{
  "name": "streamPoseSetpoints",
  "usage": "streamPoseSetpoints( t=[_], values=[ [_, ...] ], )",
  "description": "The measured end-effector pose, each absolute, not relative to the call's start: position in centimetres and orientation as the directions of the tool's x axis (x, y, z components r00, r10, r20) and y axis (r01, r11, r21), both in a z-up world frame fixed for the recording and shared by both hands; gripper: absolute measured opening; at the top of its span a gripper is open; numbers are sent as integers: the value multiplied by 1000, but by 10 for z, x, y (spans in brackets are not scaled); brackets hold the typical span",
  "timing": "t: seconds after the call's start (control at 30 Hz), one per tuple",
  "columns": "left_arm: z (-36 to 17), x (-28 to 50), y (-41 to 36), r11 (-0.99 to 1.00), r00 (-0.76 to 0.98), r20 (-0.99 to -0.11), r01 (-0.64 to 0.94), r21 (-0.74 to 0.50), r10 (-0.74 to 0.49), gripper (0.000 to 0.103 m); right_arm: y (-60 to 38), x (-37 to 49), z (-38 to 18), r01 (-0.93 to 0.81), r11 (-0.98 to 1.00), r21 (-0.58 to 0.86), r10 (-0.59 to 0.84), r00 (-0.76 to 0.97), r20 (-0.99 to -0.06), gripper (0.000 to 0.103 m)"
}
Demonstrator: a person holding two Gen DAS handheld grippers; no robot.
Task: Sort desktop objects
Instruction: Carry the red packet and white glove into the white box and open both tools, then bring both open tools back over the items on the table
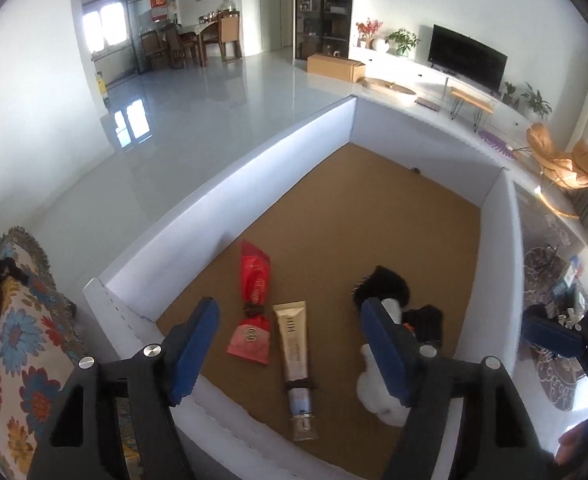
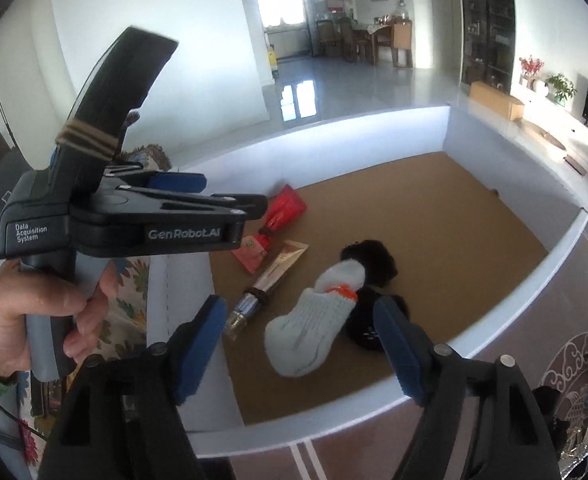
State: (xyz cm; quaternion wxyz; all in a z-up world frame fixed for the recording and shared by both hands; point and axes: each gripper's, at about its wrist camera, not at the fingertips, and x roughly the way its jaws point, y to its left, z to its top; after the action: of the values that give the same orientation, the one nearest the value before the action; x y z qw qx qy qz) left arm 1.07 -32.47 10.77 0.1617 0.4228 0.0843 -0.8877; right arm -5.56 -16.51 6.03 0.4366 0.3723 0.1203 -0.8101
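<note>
Between picks: left gripper and right gripper both released, empty, hovering over the tray; tube, red pouch at lower centre, pale sock, black sock to their right; next: choose one item, descend, clench.

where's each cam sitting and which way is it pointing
Left wrist: on the left gripper, looking down into the white tray; its own open blue pads frame the gold tube and red packet.
Right wrist: on the right gripper, angled down over the white sock; shows its open pads, the left gripper from the side and the hand holding it.
Shared: tray, tube, packet, sock, black sock.
</note>
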Motion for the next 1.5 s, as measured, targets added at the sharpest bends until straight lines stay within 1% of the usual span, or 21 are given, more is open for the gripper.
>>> streamPoseSetpoints(
  t=[0.07, 0.13, 0.2, 0.23, 0.33, 0.43, 0.53, 0.6, 0.7, 0.73, 0.77, 0.87, 1.0, 1.07, 1.27, 1.5],
  values=[
    [121, 15, -298, -952, -632, -755, 303, -36, -173, 73, -129, -52, 70, 771, -626, 114, -623, -407, -668, 88],
    [130, 18, -263, -973, -660, -743, 226, -52, -114, 76, -88, -46, 74, 735, -671, 97, -610, -473, -636, 92],
    [132, 21, -221, -989, -671, -740, 137, -59, -49, 90, -42, -44, 75, 685, -724, 78, -574, -536, -619, 95],
    [129, 24, -197, -994, -673, -739, 89, -60, -16, 92, -21, -43, 71, 657, -750, 69, -550, -563, -617, 97],
    [108, 23, -136, -997, -633, -771, -16, -79, 71, 94, 51, -47, 45, 531, -846, 50, -434, -630, -644, 97],
    [68, 17, -82, -991, -553, -823, -81, -104, 131, 94, 117, -47, 7, 381, -924, 19, -281, -645, -711, 97],
    [23, 3, -42, -992, -497, -859, -87, -94, 125, 94, 176, -39, -23, 275, -961, -29, -158, -633, -758, 97],
    [2, -5, -24, -993, -475, -873, -89, -80, 113, 94, 207, -30, -33, 235, -971, -42, -116, -618, -778, 97],
    [-18, -12, -9, -997, -469, -880, -72, -42, 71, 94, 219, -25, -41, 201, -978, -57, -79, -607, -791, 97],
    [-19, -11, -5, -998, -493, -869, -67, -15, 46, 94, 222, -26, -43, 194, -979, -64, -69, -609, -790, 97],
    [-21, -12, -1, -998, -500, -865, -64, 4, 28, 96, 224, -18, -45, 188, -980, -69, -62, -613, -788, 97],
    [-23, -14, 4, -998, -524, -851, -58, 5, 26, 103, 226, -19, -50, 167, -983, -79, -42, -616, -786, 97],
    [-25, -11, 5, -999, -564, -826, -39, 2, 21, 103, 227, -17, -51, 144, -985, -92, -15, -610, -793, 98],
    [-25, -10, 6, -999, -567, -824, -35, 2, 18, 103, 230, -18, -54, 135, -987, -84, -15, -602, -798, 103],
    [-24, -34, 7, -1000, -567, -824, 4, 1, -3, 103, 239, -21, -58, 124, -992, -17, -58, -578, -814, 103],
    [-23, -41, 6, -1000, -572, -820, 18, -1, -9, 103, 238, -19, -58, 122, -992, -20, -55, -580, -813, 103]
  ],
)
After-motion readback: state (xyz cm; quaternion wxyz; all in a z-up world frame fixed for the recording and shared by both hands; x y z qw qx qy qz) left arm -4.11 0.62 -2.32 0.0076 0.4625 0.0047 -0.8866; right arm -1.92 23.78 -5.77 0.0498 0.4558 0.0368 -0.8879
